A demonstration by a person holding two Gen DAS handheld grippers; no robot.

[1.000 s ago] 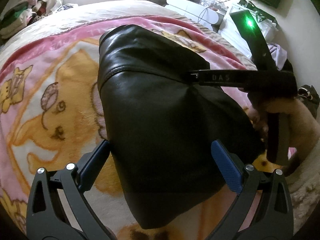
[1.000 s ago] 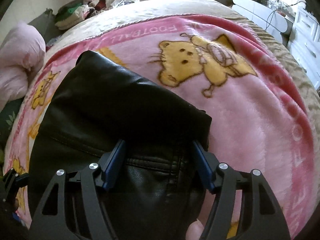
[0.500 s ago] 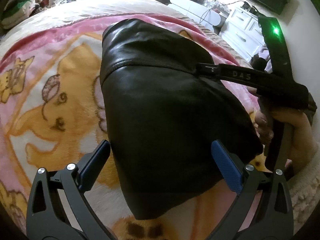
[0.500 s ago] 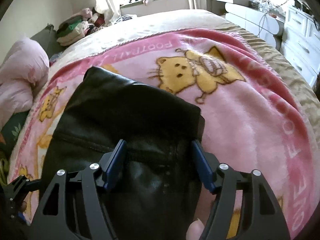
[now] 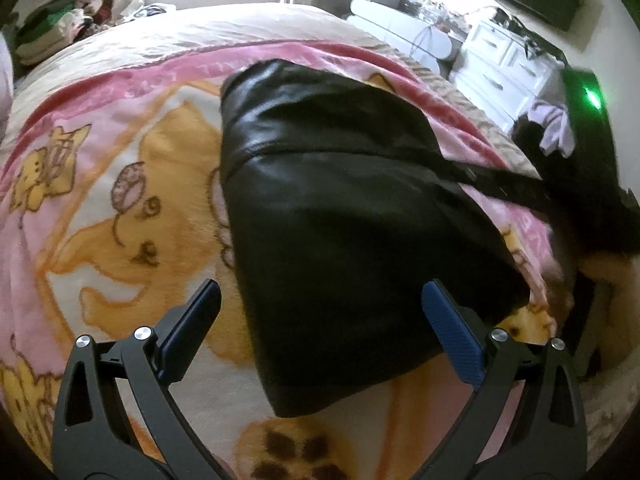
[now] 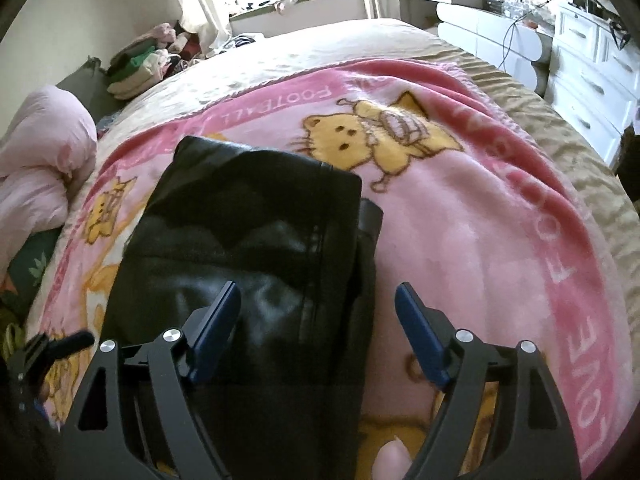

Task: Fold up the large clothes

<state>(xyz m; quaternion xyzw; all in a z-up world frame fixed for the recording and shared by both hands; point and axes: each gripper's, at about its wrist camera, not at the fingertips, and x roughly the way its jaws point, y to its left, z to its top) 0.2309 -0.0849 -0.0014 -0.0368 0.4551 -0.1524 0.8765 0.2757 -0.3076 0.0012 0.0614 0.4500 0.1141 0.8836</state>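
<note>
A folded black leather garment lies flat on the pink cartoon blanket on the bed. My left gripper hovers over the garment's near end, open, its blue pads wide apart and pressing nothing. In the right wrist view the same garment runs from the centre to the lower left. My right gripper is above its right edge, jaws opening, with the garment below them and not clamped. The right gripper's body, with a green light, shows blurred at the right of the left wrist view.
The blanket covers a beige bedspread. A pink duvet bundle and a stack of folded clothes sit at the far left. White drawers stand to the right of the bed.
The right gripper has lifted and drawn back to the right off the garment while its jaws widened. The garment stays flat. The left gripper has barely moved.
</note>
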